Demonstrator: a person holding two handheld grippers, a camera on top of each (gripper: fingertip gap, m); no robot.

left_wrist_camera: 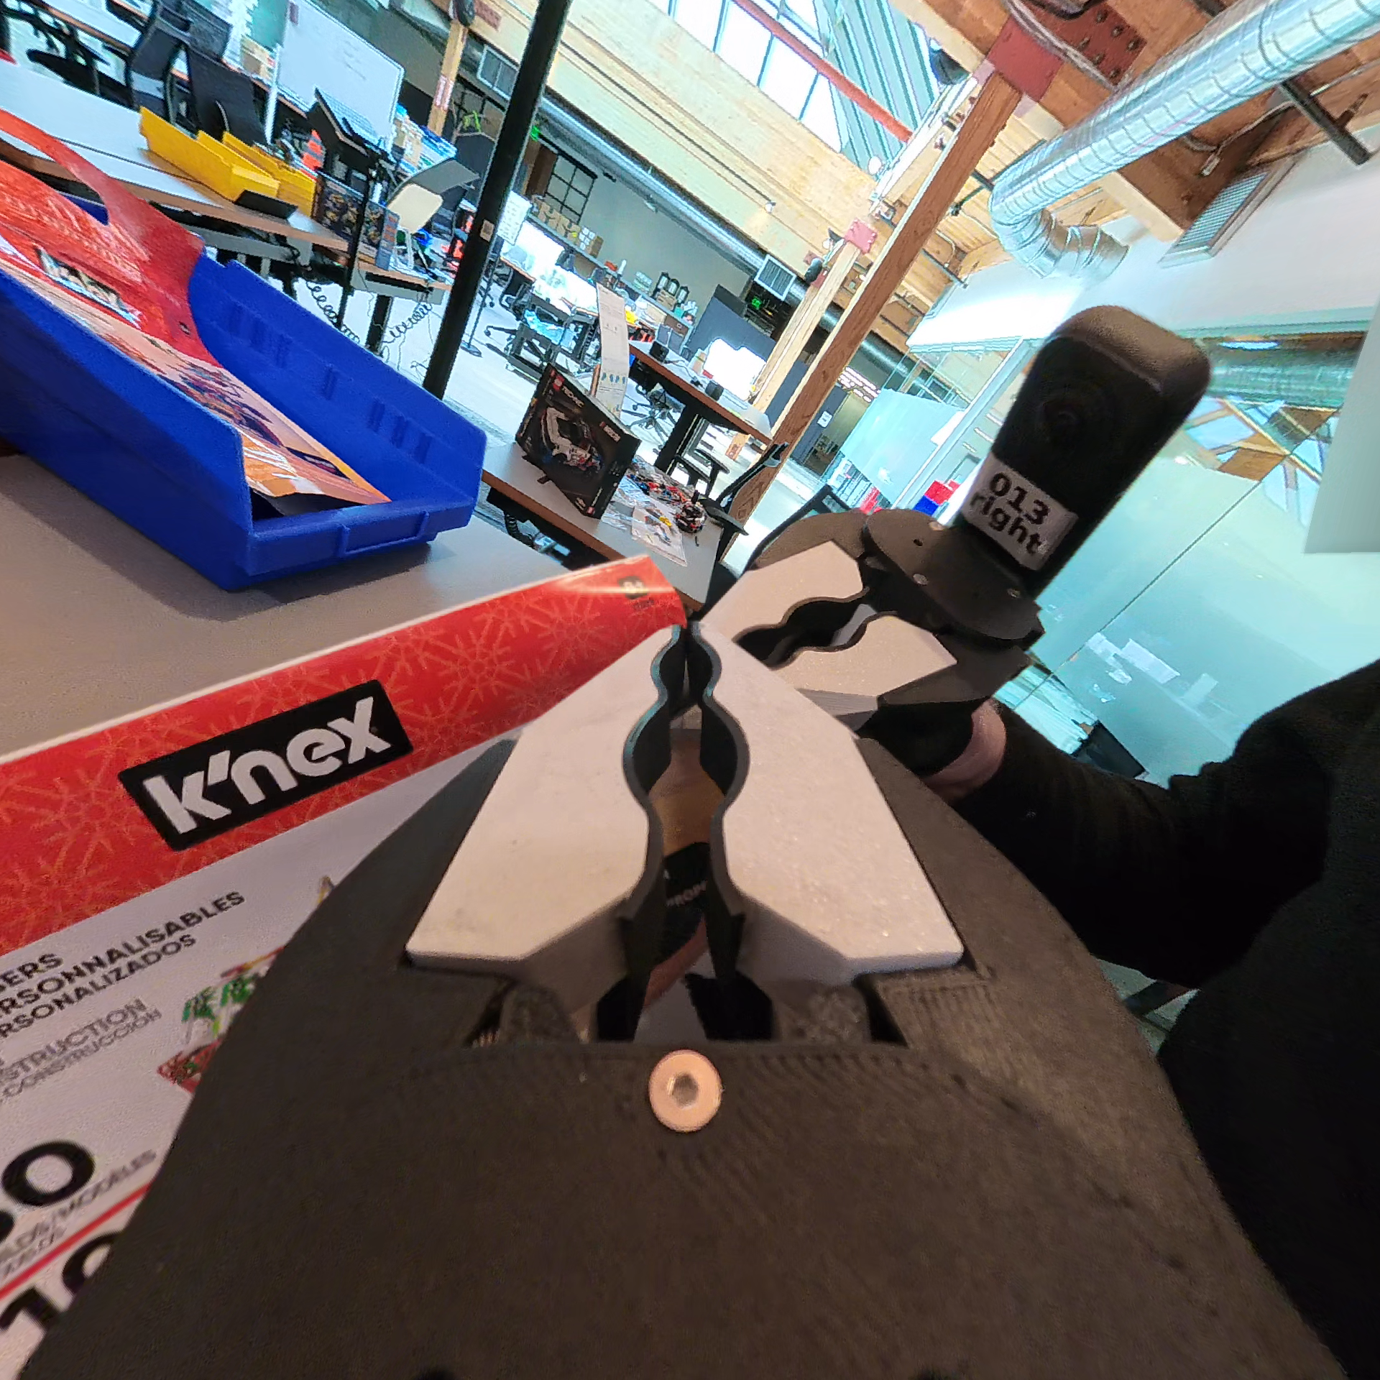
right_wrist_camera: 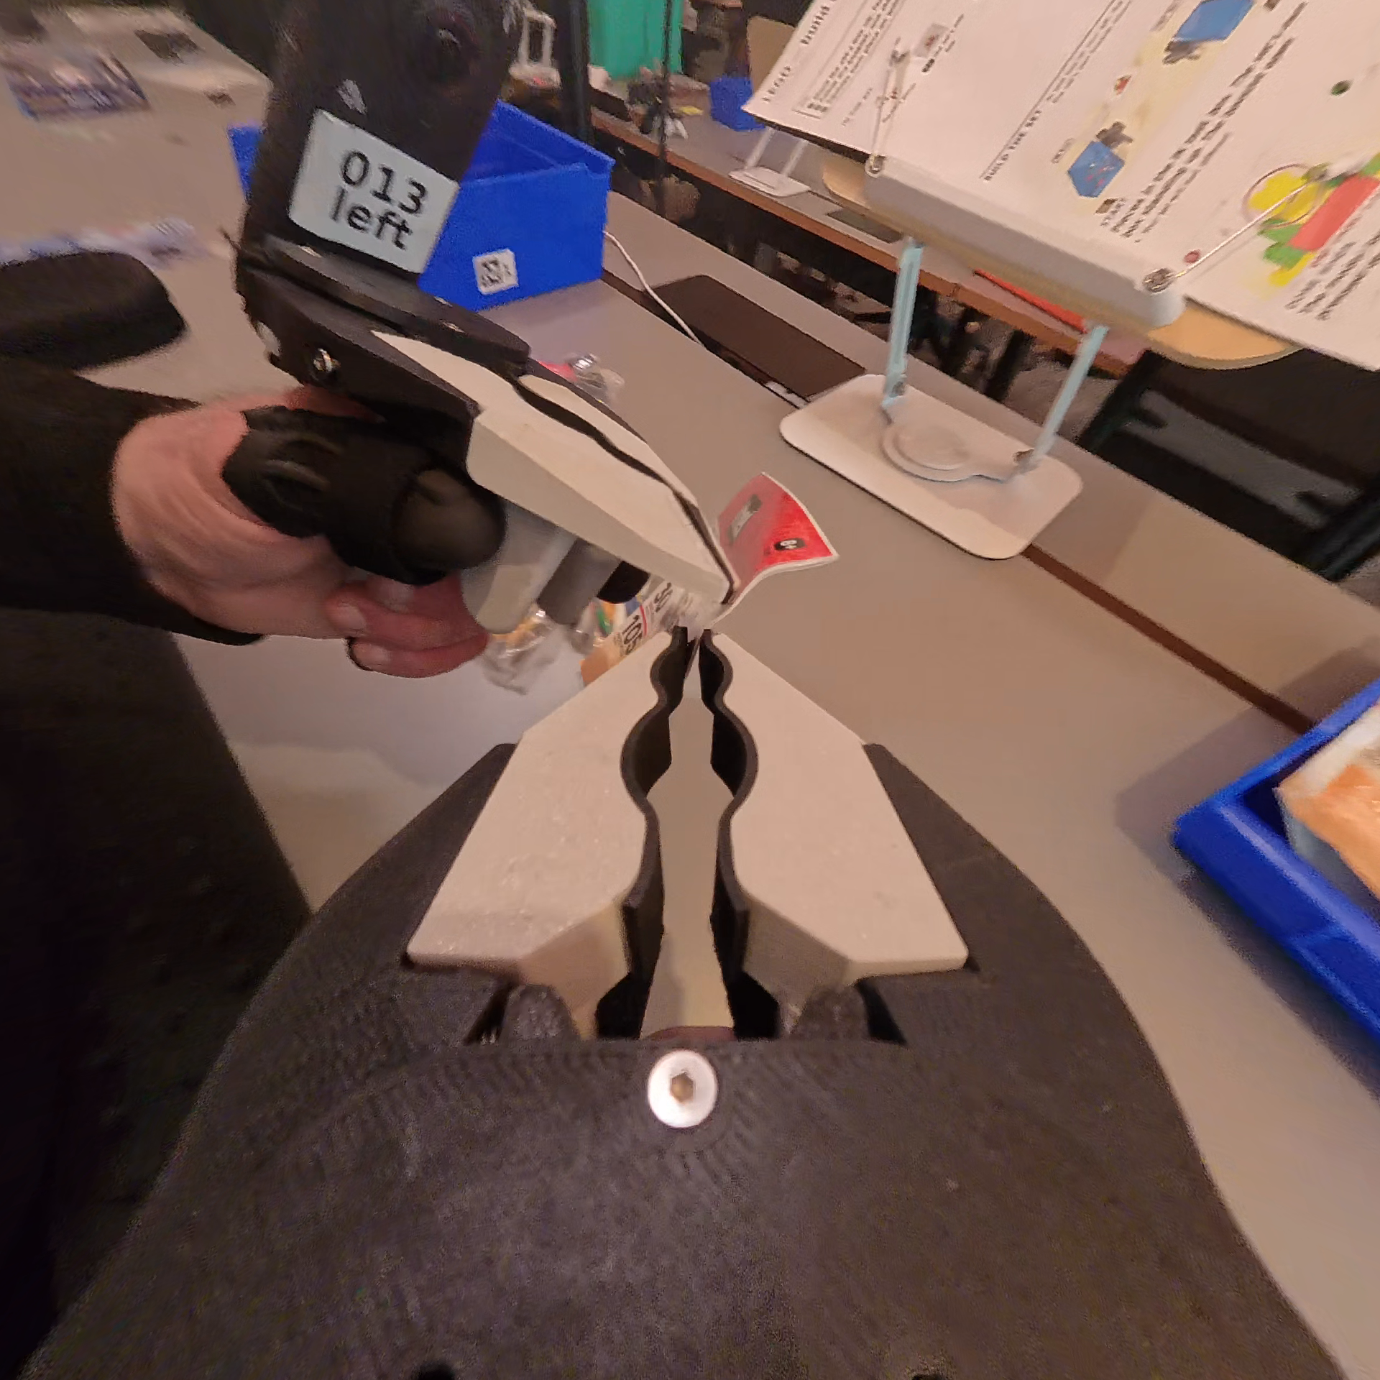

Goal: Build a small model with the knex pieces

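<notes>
A red and white toy box point(left_wrist_camera: 299, 747) lies tilted on the grey table point(left_wrist_camera: 112, 620). My left gripper point(left_wrist_camera: 685, 635) is shut at the box's far corner. In the right wrist view the left gripper point(right_wrist_camera: 726, 590) pinches the box's red end flap point(right_wrist_camera: 776, 530), which bends upward. My right gripper point(right_wrist_camera: 693, 638) is shut just below it, with its tips on a thin white edge of the same flap. In the left wrist view the right gripper point(left_wrist_camera: 709, 616) meets the left one tip to tip at that corner. A hand holds each gripper.
A blue bin point(left_wrist_camera: 336, 418) holding a printed sheet stands at the back left. Another blue bin point(right_wrist_camera: 1269, 859) is at the right. A white stand point(right_wrist_camera: 933, 463) carries an open booklet. Clear bags of small parts point(right_wrist_camera: 523, 642) lie under the left gripper. Both grippers' tips are close together, under 4 cm apart.
</notes>
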